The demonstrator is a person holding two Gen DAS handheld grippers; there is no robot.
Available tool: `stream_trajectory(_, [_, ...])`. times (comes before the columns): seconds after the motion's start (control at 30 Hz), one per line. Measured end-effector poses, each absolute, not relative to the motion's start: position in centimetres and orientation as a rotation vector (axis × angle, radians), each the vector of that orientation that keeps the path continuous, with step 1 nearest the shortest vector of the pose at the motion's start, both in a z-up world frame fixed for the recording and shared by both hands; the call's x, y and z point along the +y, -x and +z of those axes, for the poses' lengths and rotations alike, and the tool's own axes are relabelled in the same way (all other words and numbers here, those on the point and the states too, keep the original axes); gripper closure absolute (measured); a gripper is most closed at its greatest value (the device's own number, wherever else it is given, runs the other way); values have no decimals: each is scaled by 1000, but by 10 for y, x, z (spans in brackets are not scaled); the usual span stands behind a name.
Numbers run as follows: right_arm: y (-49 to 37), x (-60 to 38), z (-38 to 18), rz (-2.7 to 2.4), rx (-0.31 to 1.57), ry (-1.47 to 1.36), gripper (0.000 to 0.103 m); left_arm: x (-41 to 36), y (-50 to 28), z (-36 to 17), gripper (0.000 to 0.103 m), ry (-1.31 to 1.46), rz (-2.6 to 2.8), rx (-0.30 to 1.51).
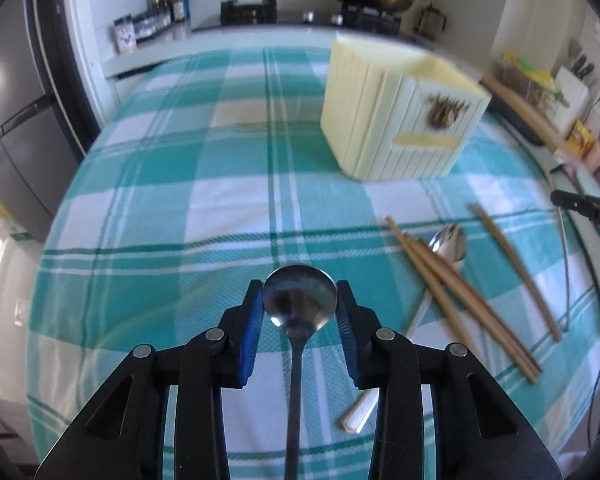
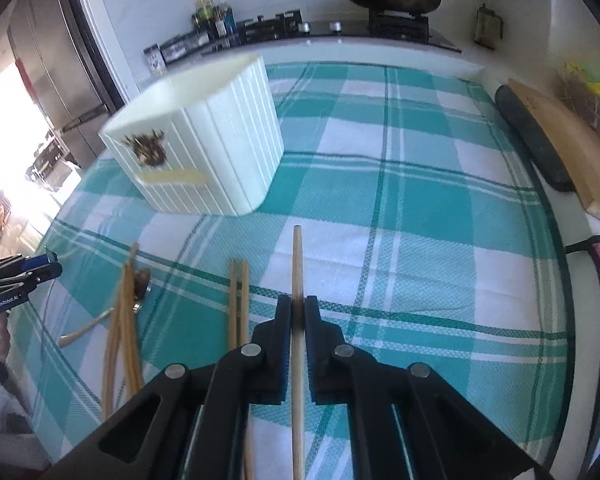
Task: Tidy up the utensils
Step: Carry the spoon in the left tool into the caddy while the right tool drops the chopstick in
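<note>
The left gripper [image 1: 300,304] holds a spoon [image 1: 299,300] by its bowl, pads tight on both sides. The right gripper [image 2: 297,316] is closed on one chopstick [image 2: 297,280]. Both are lifted off the checked cloth [image 1: 180,200] on the bench. The pale holder [image 1: 396,116] stands near the far edge. More chopsticks [image 1: 460,300] and a second spoon [image 1: 448,248] lie near the front. Keep each grip firm, carry them over the holder's open top, tip them upright, then let go.

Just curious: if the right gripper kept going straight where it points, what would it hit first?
Probably bare tablecloth. The right gripper, holding a chopstick, aims just right of the box; depth is hard to judge.
</note>
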State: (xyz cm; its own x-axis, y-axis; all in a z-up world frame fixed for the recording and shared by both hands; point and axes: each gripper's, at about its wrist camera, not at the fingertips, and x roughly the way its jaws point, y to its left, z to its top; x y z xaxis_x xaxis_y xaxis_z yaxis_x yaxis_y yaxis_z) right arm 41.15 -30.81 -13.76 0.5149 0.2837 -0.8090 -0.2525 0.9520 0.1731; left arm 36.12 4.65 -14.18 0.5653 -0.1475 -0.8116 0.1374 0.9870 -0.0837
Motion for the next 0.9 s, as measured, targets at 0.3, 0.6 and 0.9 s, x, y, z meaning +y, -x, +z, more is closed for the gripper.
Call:
stream_trajectory(0.3, [-334,-334,-41,316,741,-88,96,61,-327,-72,68,78,-236,807])
stream_trajectory(0.6, [-333,-321,2,310,624,-59,96,58,-342,-28,68,104,-259,753])
stream_trajectory(0.9, [-390,-281,73,345,423,-47,96,31,-405,73,68,164,-265,515])
